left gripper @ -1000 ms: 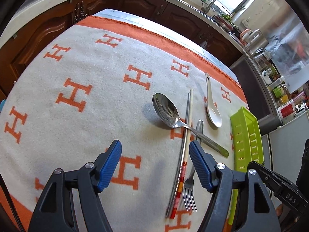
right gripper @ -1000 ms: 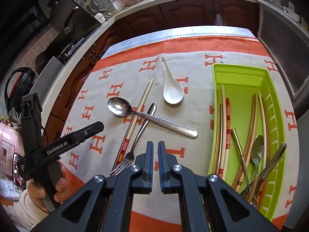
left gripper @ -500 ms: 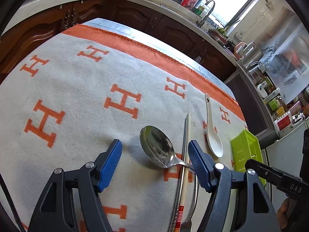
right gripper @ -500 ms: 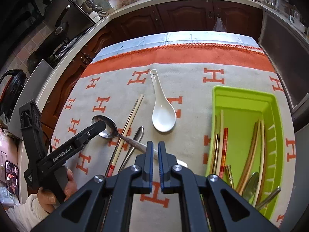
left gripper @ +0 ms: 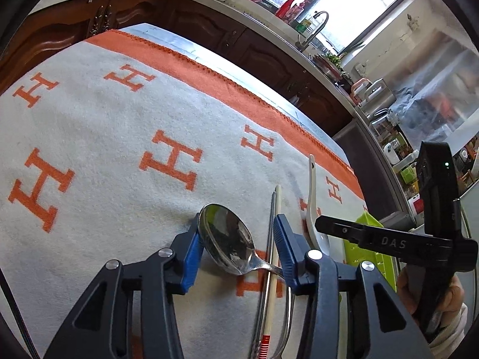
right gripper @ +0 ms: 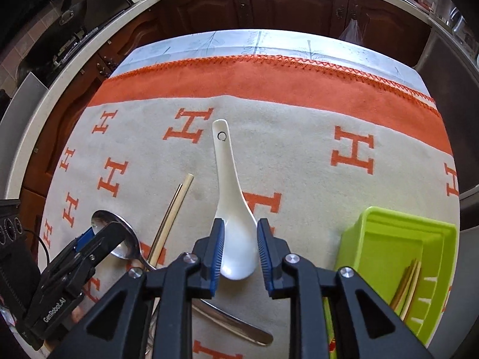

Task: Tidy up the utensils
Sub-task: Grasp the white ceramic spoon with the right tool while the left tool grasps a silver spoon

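Handling notes: two pickups set up at once on the blanket [right gripper: 299, 149], the green tray [right gripper: 443, 239] at its right edge.
Left gripper [left gripper: 236, 240]: jaws just closing about the steel spoon [left gripper: 227, 236] bowl; one pad touches, no clamp that we can see.
Right gripper [right gripper: 238, 246]: jaws just opening, unclenched, astride the ceramic spoon [right gripper: 236, 239] bowl.
Steel spoon: stiff, slick, curved; we judge the neck a surer hold.
Ceramic spoon: glazed, brittle; grip gently, low on the bowl.

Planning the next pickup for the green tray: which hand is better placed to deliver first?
Right, probably. Its tongs straddle the white spoon's bowl beside the green tray; the left tongs bracket the metal spoon, farther off.
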Motion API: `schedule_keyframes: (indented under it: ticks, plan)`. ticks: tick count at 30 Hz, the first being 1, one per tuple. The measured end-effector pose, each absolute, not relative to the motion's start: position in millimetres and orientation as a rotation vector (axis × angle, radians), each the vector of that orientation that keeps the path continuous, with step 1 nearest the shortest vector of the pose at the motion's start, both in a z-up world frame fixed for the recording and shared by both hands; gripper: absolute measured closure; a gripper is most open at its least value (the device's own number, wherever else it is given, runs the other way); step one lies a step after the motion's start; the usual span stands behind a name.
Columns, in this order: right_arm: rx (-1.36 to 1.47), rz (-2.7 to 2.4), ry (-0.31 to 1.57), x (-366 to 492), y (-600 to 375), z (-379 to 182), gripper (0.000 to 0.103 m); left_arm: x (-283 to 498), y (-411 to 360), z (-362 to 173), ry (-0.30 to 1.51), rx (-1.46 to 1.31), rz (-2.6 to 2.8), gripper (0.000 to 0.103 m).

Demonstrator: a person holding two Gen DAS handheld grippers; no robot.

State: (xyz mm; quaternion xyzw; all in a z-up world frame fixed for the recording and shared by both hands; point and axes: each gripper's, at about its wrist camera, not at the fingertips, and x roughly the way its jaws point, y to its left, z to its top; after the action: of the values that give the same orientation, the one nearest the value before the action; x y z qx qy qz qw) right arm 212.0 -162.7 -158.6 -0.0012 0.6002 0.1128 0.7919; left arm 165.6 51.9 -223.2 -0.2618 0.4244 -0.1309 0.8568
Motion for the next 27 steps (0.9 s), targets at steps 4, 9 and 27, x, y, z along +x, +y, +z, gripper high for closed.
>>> schedule_keyframes:
  ticks: [4,9,27]
  plan:
    - [-0.012,0.239,1.331,216.3,-162.5,-169.3,0.079,164.9,50.1,-224.3,0.888,-0.556,-0.280,0.060]
    - [-0.036,0.248,1.317,213.8,-159.0,-170.9,0.077,168.8,47.7,-230.6,0.912,-0.591,-0.300,0.078]
    - [0.177,0.262,1.192,183.2,-189.2,-147.8,0.101,163.8,49.5,-188.7,0.904,-0.621,-0.421,0.101]
